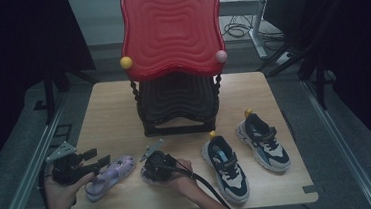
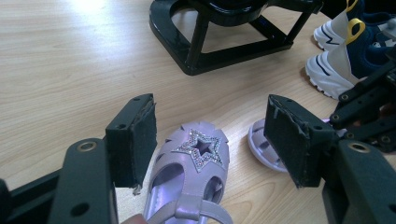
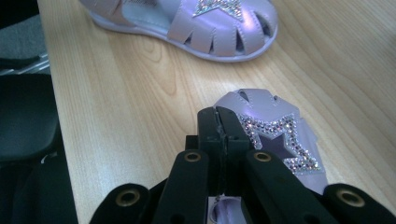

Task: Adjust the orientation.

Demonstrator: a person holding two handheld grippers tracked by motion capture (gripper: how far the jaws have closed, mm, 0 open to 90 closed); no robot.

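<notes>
Right claw (image 3: 224, 122), lower centre of its own view, is pinched shut on the edge of one lilac sandal (image 3: 280, 135). Left claw (image 2: 210, 140) stands wide over the second sandal (image 2: 194, 177) on the bench (image 2: 70, 70). Risk: so thin a grip may slip when lifted.

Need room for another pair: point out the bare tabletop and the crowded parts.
Bare wood lies left of the black rack, and along the table's far right edge. The near edge is crowded: purple sandals, both grippers, two sneakers.
</notes>
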